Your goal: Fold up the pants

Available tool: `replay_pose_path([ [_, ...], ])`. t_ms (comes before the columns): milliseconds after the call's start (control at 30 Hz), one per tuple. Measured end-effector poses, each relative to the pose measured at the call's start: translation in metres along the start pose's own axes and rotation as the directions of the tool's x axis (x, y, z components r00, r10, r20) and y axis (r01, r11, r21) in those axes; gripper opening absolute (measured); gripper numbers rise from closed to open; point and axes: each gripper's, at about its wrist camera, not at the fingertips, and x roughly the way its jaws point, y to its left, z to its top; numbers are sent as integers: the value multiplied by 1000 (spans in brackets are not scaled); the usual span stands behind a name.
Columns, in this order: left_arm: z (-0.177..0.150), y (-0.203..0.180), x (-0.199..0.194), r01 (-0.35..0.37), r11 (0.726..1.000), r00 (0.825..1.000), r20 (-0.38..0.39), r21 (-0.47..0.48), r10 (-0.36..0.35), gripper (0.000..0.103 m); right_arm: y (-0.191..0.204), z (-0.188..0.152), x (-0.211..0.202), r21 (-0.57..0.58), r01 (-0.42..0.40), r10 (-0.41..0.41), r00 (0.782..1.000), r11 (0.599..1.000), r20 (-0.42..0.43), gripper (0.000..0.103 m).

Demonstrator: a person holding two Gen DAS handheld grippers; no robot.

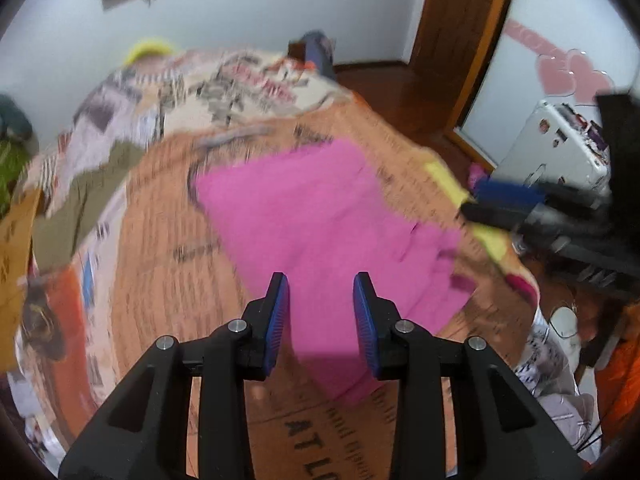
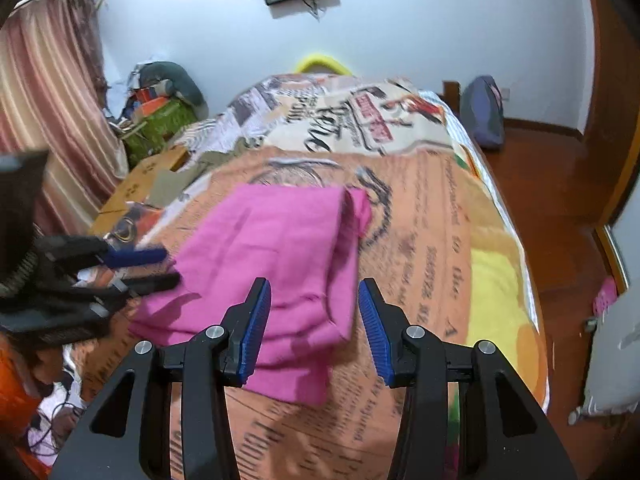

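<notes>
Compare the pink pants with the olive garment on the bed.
The pink pants lie folded in a neat stack mid-bed; the olive garment lies rumpled at the bed's far left edge. The pants sit right under both tools; the olive garment lies well beyond them. The pants are bright, the garment drab. Both rest on the printed bedspread, untouched.

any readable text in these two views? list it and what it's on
"AT L", cut off by the frame edge: large print on the bedspread, left wrist view.
Every other line of print on the bedspread: too blurred to read.
Pink pants: no text visible.
</notes>
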Motion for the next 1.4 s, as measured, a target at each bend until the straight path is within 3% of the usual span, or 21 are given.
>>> replay_pose_path([
  [67,-12,3,11,-11,1000,1000,-24,6,11,34,8,5,4,-18,-11,11,1000,1000,9,42],
  [200,-24,2,11,-29,1000,1000,3,8,29,40,19,8,21,-40,-22,22,1000,999,-5,43],
  [400,-36,16,7,-11,1000,1000,6,-23,12,53,18,-15,60,-37,4,-9,993,999,-121,43],
  [600,-40,22,3,15,999,1000,-3,-51,-15,54,2,-37,57,76,-40,48,992,996,-117,51],
  [700,-30,20,-5,10,999,1000,9,-43,-10,54,1,-37,53,88,-43,54,991,995,-120,51],
  [833,-4,27,-20,-39,999,995,87,-34,42,53,6,-34,53,46,-27,32,992,999,-124,51],
  [1033,38,54,-4,-69,996,992,107,-51,74,53,5,-34,54,52,-43,49,991,998,-124,51],
  [1300,63,82,54,-65,996,998,18,-64,67,54,2,-30,58,11,-44,45,989,999,-139,51],
  [1400,72,104,79,-3,988,1000,-27,-152,-1,57,-1,-29,61,21,-53,55,989,998,-138,51],
])
